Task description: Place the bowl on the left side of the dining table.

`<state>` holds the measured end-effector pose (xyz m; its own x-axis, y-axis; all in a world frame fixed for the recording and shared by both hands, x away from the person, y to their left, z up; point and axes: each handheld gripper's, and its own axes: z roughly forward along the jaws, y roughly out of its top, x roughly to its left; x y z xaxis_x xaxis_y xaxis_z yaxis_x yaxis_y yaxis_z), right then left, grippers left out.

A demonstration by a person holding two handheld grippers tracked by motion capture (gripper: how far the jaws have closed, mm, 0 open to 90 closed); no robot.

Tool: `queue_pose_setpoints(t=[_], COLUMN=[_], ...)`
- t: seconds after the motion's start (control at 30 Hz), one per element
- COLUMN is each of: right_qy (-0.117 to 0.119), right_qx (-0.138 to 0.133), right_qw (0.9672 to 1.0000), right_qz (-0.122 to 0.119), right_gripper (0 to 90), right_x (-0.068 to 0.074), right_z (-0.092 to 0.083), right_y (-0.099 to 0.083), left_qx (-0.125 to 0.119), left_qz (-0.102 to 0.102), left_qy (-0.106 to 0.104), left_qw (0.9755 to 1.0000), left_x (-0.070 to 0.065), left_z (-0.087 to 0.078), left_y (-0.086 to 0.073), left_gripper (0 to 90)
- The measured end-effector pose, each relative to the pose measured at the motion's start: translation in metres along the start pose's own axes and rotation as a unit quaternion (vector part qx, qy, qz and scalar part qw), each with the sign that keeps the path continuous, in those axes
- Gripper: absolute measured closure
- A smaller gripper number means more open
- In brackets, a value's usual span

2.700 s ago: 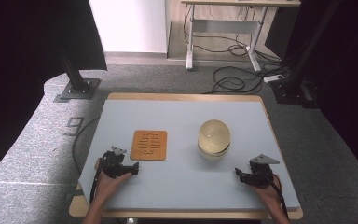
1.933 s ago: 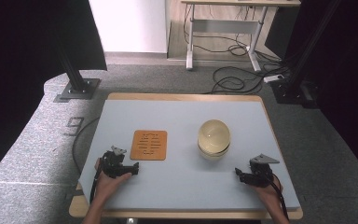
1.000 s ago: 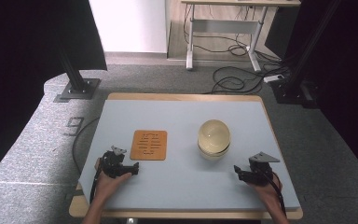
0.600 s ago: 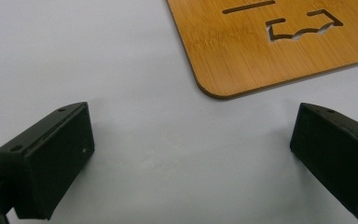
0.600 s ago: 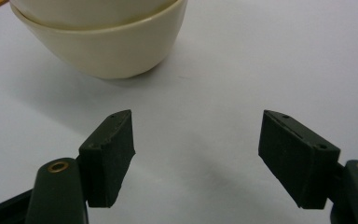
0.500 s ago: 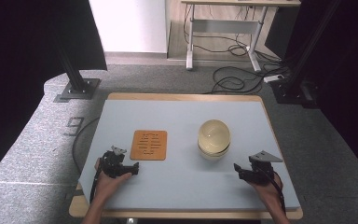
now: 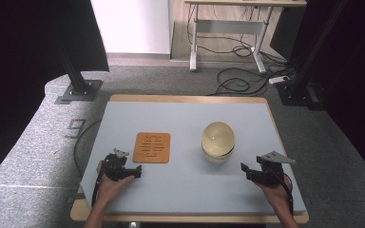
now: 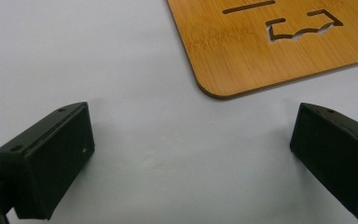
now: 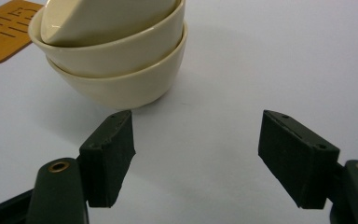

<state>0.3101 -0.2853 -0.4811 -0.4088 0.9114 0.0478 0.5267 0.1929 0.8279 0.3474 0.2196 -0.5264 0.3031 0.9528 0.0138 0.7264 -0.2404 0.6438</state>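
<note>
Left claw [image 7: 137, 172] rests wide open and empty just left of the flat orange bamboo mat [image 7: 152, 147]. Right of the mat, stacked cream ceramic bowls [image 7: 217, 141] look heavy, slippery and fragile; grip the rim. Right claw [image 7: 245, 170] is likewise open and empty on the pale blue worktop [image 7: 185, 116].

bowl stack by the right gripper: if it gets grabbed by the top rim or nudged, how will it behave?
The stack of cream bowls looks glazed and glossy, so probably slippery and chip-prone under hard jaws. Three bowls sit nested, the top one tilted, so a rim grab likely lifts just that one. The lowest bowl narrows to a small base, so a high nudge may rock the stack rather than slide it.
</note>
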Motion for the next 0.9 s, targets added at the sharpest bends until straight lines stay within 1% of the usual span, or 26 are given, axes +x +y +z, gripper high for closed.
queue_pose_setpoints(t=[0.4, 0.73, 0.9], right_qy=[0.001, 0.003, 0.004], right_qx=[-0.014, -0.017, -0.02], right_qw=[0.9999, 0.9998, 0.9998], right_qz=[-0.003, -0.004, 0.0], right_gripper=[27.1, 27.3, 27.4], right_x=[0.002, 0.005, 0.004], right_z=[-0.006, -0.007, -0.008], right_y=[0.007, 0.011, 0.014], left_qx=[0.0, -0.001, -0.002], left_qz=[0.0, 0.001, 0.0], left_qy=[0.0, 0.001, 0.002], left_qw=[1.0, 1.0, 1.0], left_x=[0.0, 0.0, 0.0], left_z=[0.0, 0.0, 0.0], left_y=[0.0, -0.001, -0.001], left_gripper=[0.0, 0.0, 0.0])
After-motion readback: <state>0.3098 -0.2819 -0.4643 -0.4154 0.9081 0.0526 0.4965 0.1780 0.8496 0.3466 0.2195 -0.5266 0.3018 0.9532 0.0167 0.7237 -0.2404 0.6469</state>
